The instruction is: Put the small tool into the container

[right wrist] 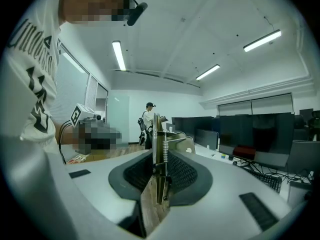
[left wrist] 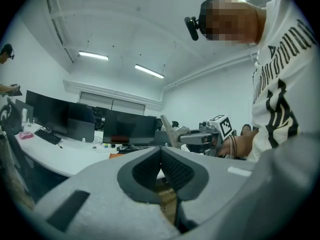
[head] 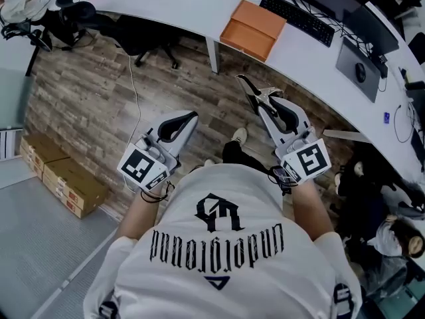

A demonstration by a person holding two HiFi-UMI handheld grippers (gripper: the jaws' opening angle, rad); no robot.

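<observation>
In the head view my right gripper (head: 267, 109) is shut on a small metal spring tool (head: 255, 93), whose tips stick out toward the white desk (head: 199, 8). The right gripper view shows the tool (right wrist: 160, 146) standing upright between the dark pads (right wrist: 186, 173). An orange box (head: 253, 29) lies on the desk beyond the tool, apart from it. My left gripper (head: 192, 116) hangs over the wooden floor with its jaws together and nothing in them; in the left gripper view its pads (left wrist: 176, 170) meet. That view also shows the right gripper (left wrist: 176, 136) holding the tool (left wrist: 167, 128).
A black keyboard (head: 297, 18), a grey pad with a mouse (head: 358, 64) and monitors sit on the curved desk. An office chair (head: 143, 35) stands at the desk's left. Cardboard boxes (head: 63, 181) lie on the floor at left. A person (right wrist: 146, 119) stands far off.
</observation>
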